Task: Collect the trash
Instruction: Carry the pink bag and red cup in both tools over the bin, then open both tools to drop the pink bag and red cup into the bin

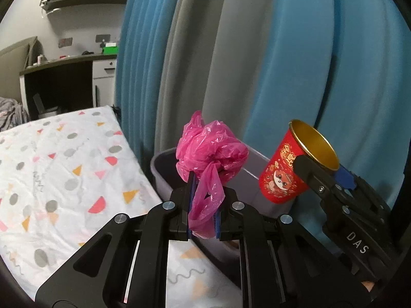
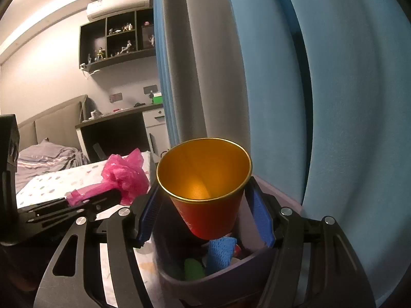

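My left gripper (image 1: 205, 188) is shut on a crumpled pink plastic bag (image 1: 210, 151), which bulges above the fingertips and hangs down between them. Just beyond it stands a grey bin (image 1: 164, 177). To the right, my right gripper (image 1: 324, 172) is shut on a red paper cup (image 1: 280, 177) with a gold inside, tilted. In the right wrist view the cup (image 2: 205, 169) sits between the blue pads (image 2: 259, 210) of my right gripper (image 2: 205, 205), directly over the bin (image 2: 205, 287). The left gripper (image 2: 113, 195) with the pink bag (image 2: 125, 177) is at the left.
The bin holds a blue item (image 2: 221, 254) and a green item (image 2: 192, 269). A bed with a patterned white sheet (image 1: 64, 174) lies left of the bin. Blue and grey curtains (image 1: 282, 51) hang close behind. A dark desk (image 1: 64, 61) stands at the far wall.
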`<action>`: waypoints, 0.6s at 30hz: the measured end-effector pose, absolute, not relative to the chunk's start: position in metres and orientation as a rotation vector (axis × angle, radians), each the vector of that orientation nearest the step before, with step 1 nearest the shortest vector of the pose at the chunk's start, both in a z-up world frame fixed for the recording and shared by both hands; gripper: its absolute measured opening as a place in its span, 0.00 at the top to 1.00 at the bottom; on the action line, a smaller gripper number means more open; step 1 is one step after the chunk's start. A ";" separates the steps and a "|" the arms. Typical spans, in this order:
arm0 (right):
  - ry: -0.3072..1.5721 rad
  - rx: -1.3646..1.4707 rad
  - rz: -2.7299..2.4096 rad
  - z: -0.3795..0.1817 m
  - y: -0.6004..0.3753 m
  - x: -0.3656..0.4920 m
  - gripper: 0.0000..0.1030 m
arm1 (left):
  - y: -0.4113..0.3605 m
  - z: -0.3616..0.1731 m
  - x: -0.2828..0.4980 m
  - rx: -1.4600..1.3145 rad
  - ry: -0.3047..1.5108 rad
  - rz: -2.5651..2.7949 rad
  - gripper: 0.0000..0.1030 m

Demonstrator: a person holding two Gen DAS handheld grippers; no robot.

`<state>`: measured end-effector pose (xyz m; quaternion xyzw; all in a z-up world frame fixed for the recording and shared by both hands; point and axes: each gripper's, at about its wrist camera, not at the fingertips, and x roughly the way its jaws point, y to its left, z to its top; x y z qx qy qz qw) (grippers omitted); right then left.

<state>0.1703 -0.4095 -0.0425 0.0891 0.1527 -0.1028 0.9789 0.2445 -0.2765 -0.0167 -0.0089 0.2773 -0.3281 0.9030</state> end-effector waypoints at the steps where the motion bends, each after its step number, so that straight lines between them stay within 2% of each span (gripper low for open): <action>1: 0.309 0.181 -0.208 -0.043 -0.411 0.172 0.39 | -0.279 -0.019 0.247 -0.019 0.577 -0.684 0.89; 18: 0.342 0.186 -0.236 -0.051 -0.420 0.197 0.39 | -0.296 -0.045 0.278 -0.050 0.644 -0.741 0.89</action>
